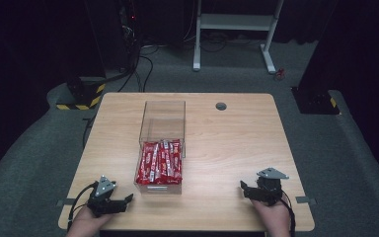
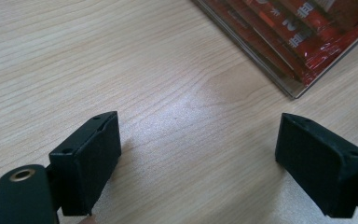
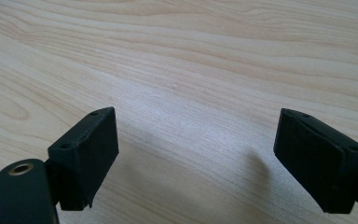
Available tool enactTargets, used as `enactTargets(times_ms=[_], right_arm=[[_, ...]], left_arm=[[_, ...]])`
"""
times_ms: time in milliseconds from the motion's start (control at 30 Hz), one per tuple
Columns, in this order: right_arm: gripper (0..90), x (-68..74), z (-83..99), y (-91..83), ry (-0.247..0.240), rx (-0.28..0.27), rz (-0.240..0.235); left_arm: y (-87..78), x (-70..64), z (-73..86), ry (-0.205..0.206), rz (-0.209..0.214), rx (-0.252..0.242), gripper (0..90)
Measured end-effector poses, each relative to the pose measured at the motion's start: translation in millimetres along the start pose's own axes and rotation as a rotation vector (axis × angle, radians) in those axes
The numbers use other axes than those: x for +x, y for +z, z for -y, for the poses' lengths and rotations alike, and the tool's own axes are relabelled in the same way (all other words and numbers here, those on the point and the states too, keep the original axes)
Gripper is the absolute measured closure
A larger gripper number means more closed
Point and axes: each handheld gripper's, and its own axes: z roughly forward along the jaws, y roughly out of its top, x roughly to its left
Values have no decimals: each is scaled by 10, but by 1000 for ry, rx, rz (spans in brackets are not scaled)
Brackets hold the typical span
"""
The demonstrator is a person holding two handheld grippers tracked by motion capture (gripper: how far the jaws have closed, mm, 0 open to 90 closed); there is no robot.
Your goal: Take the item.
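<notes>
A clear plastic box [image 1: 162, 118] stands mid-table, long side running away from me. Several red snack packets [image 1: 160, 161] fill its near half; its far half holds nothing. My left gripper [image 1: 126, 199] rests near the table's front left edge, open, jaws pointing right toward the box's near corner. In the left gripper view that box corner [image 2: 292, 88] with red packets [image 2: 284, 32] sits at top right, beyond the wide-apart jaws [image 2: 198, 158]. My right gripper [image 1: 244, 189] lies at the front right, open, over bare wood [image 3: 196, 154].
The light wooden table [image 1: 237, 143] has a round grey cable grommet [image 1: 221, 106] near its far edge. A white desk frame [image 1: 237, 29] and black stands sit on the grey carpet beyond the table.
</notes>
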Motion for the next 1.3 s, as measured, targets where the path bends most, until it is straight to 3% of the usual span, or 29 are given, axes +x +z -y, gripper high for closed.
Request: enactTargets(times_ms=[1300], right_arm=[[174,570,-62,-19,-86,-81,-149]], left_arm=[[0,0,0,0,0,0,145]])
